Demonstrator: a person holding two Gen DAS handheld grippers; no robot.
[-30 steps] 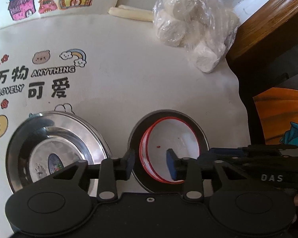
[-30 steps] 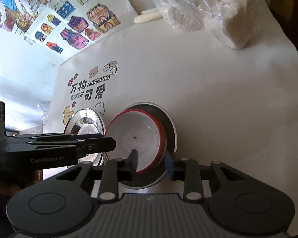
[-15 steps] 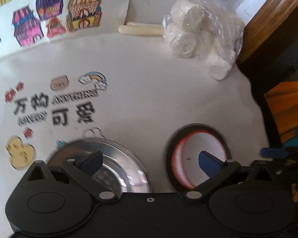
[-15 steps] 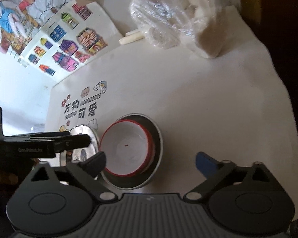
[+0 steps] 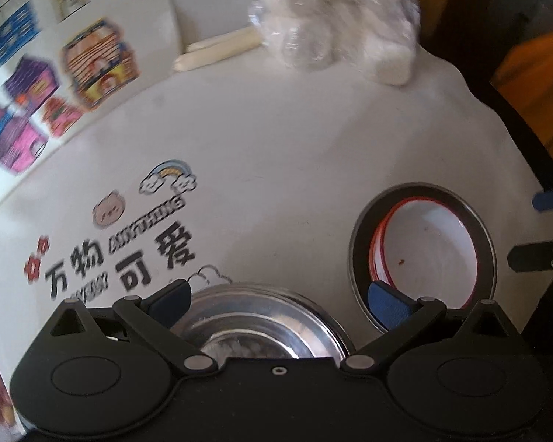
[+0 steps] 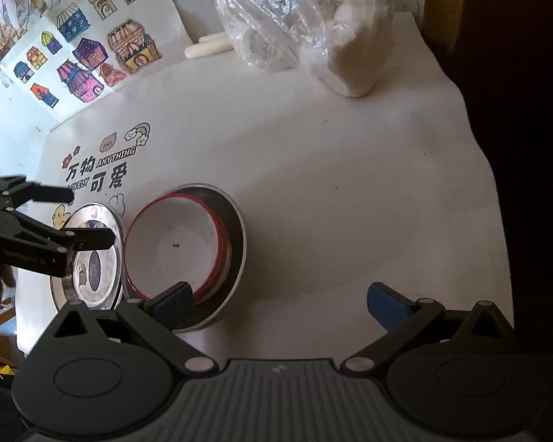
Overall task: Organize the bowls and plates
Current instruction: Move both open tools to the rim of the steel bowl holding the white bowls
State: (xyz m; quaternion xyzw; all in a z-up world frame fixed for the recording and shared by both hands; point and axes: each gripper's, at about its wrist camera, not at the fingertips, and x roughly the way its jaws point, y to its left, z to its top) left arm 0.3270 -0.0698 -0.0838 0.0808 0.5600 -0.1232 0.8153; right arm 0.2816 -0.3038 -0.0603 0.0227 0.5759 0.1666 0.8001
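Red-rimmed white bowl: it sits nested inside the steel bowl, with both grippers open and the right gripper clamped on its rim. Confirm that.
Not quite. The red-rimmed white bowl does sit nested in the steel bowl, and both grippers are open, but the right gripper clamps nothing: the right wrist view shows its fingers spread wide, clear of the rim. The left gripper is open too.

Daylit, motion-blurred left view, dark fisheye corners

Left gripper (image 5: pixel 278 296): jaws spread wide, nothing between them, held low near the worktop's near edge. Right gripper (image 6: pixel 278 300): jaws spread wide, nothing held, beside it.
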